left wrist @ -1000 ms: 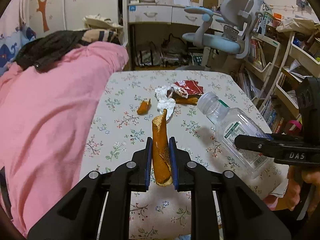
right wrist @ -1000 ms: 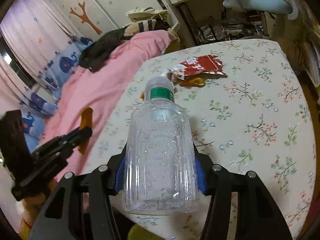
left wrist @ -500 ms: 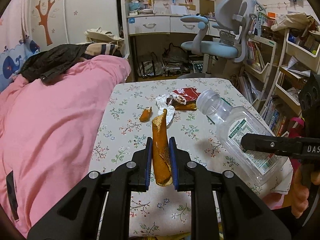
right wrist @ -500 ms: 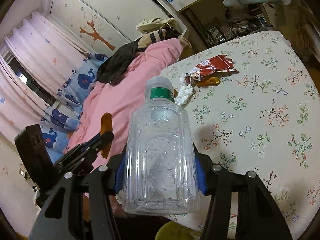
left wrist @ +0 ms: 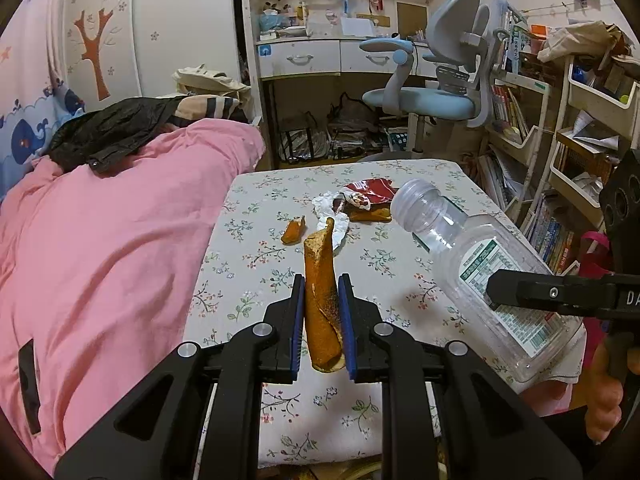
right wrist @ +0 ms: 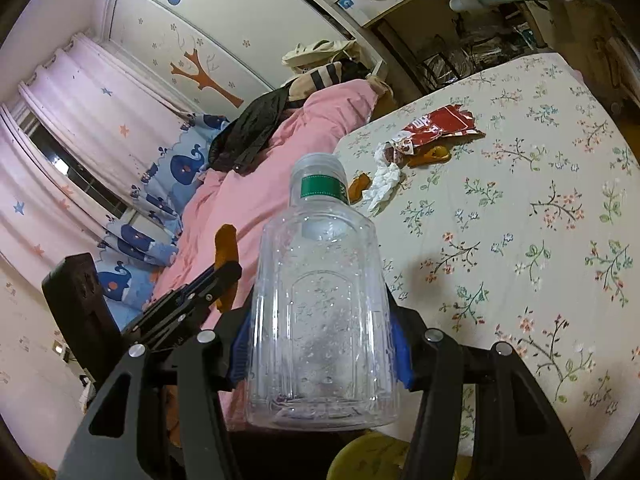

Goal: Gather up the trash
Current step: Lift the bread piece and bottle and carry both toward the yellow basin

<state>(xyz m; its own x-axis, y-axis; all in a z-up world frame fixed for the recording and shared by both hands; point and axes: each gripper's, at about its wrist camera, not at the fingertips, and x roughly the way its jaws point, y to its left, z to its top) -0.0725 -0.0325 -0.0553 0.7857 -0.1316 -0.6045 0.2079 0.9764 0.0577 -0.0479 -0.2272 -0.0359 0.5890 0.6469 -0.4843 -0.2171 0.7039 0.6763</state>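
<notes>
My left gripper (left wrist: 322,292) is shut on a long orange peel (left wrist: 321,300), held above the near part of the floral table (left wrist: 256,264). My right gripper (right wrist: 320,332) is shut on a clear plastic bottle (right wrist: 320,312) with a green neck band, held above the table's near edge. The bottle also shows at the right of the left wrist view (left wrist: 480,272). On the table lie a small orange peel piece (left wrist: 293,231), a crumpled white tissue (left wrist: 332,216), a torn red wrapper (left wrist: 370,192) and another peel piece (left wrist: 374,215) under it.
A pink blanket (left wrist: 100,240) with a black jacket (left wrist: 108,132) lies left of the table. A blue desk chair (left wrist: 432,88) and a desk stand behind it. Shelves (left wrist: 580,140) with books stand at the right. A yellow-green rim (right wrist: 368,456) shows below the bottle.
Both grippers have drawn back and up from the table with the peel and the bottle still held. More of the room now shows.
</notes>
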